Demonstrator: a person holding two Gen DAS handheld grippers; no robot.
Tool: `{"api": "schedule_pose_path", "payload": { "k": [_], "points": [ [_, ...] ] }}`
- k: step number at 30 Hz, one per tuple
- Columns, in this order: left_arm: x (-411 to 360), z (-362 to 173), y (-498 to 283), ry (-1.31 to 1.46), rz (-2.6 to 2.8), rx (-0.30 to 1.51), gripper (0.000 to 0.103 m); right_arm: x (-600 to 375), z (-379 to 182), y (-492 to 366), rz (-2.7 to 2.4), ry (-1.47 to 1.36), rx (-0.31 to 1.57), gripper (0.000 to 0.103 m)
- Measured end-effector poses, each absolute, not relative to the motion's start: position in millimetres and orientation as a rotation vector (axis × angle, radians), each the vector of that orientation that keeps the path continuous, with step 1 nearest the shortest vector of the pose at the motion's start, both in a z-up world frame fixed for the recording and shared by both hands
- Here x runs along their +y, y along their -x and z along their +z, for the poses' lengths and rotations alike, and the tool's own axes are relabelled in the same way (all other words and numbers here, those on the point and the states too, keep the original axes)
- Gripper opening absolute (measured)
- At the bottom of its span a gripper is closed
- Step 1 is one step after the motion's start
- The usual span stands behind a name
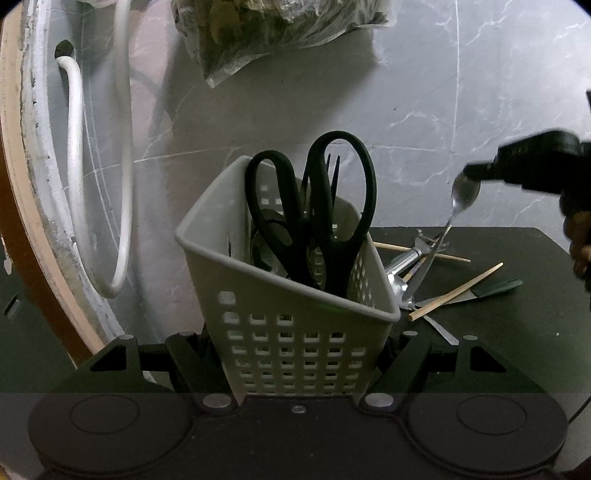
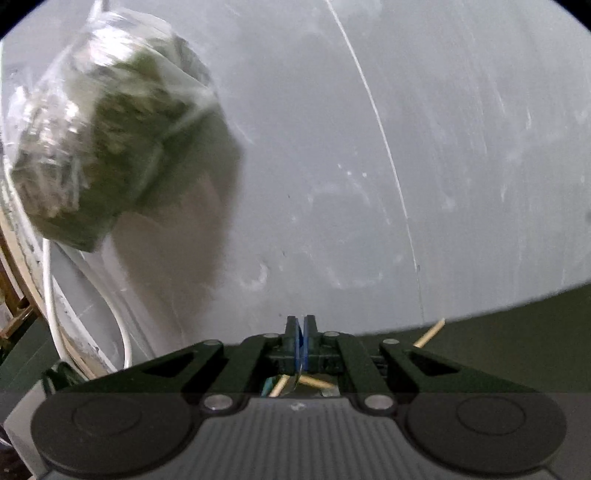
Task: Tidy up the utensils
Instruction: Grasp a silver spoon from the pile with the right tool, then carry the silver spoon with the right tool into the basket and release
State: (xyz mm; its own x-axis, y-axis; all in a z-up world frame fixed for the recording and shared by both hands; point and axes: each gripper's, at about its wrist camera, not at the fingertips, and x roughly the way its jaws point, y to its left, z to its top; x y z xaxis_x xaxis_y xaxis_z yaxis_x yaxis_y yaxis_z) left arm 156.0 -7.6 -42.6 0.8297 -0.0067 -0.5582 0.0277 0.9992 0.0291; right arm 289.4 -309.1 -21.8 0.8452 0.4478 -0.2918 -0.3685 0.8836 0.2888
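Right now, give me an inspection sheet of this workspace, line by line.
Surface: dark green table.
Job's things: white perforated caddy holding black scissors and a fork; spoon lifted.
Clutter: chopsticks, metal utensils lying loose beside the caddy.
Grippers: left gripper shut on the caddy; right gripper shut on the spoon.
Cables: white hose at the wall.
Surroundings: grey marble wall, hanging plastic bag of greens.

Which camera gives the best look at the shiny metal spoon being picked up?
Left wrist view: the shiny metal spoon hangs in full from the right gripper. The right wrist view shows only a sliver below its shut jaws.
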Motion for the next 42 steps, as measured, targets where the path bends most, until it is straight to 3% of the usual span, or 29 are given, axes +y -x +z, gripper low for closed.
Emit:
{"api": "schedule_pose_path", "payload": {
  "k": [25, 42],
  "points": [
    [2, -46, -157, -0.033, -0.056, 0.571, 0.076, -276, 98, -211, 0.651, -0.18, 0.03, 0.002],
    [3, -46, -157, -0.029, -0.063, 0.566, 0.076, -223, 74, -208, 0.829, -0.133, 0.15, 0.002]
  ]
}}
